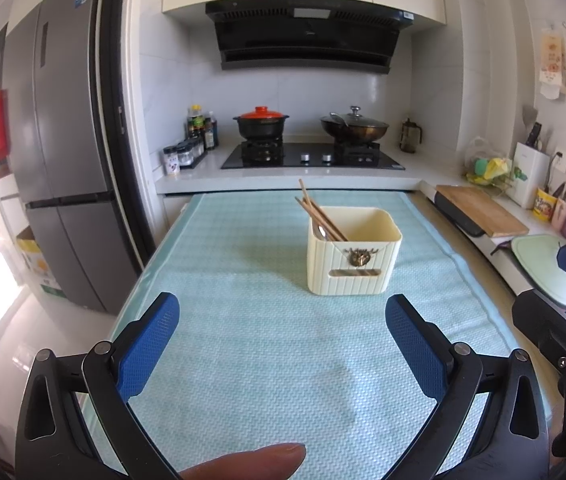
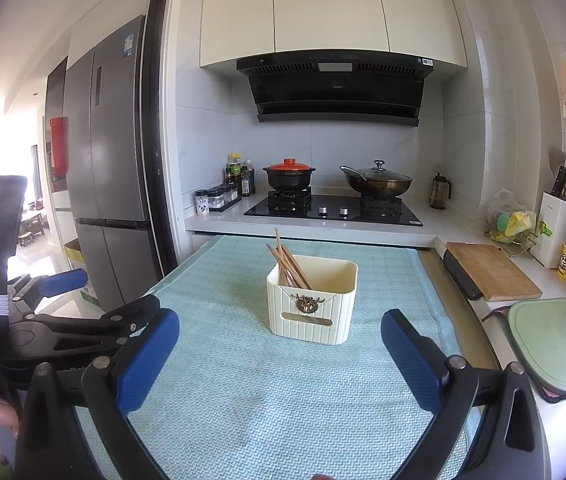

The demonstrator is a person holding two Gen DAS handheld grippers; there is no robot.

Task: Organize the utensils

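Cream ribbed plastic utensil holder point(image 1: 353, 250) stands upright on the pale teal mat point(image 1: 243, 340), just past centre of the left wrist view, roughly 1 o'clock from the left gripper point(image 1: 282, 314). Wooden chopsticks point(image 1: 321, 216) lean in it toward 11 o'clock, tips sticking out above the rim; a metal spoon point(image 1: 323, 233) sits beside them inside (only a sliver shows). The holder has a brass-coloured ornament on its front face.

Left gripper: blue pads spread wide, nothing between them, hanging above the mat, well apart from the holder. A fingertip point(image 1: 251, 462) shows at 6 o'clock of that view.

Right gripper point(image 2: 280, 338): jaws also spread wide and empty, above the mat, holder at 12 o'clock ahead of it and not touched. The left gripper's body shows at 9 o'clock in the right wrist view.

Behind the mat: black gas hob point(image 2: 333, 210) with a black pot with red lid point(image 2: 289, 176) and a lidded wok point(image 2: 377, 184). Wooden cutting board point(image 2: 491, 270) at 3 o'clock, green board point(image 2: 555, 344) nearer. Grey fridge point(image 2: 117, 160) at 9 o'clock.
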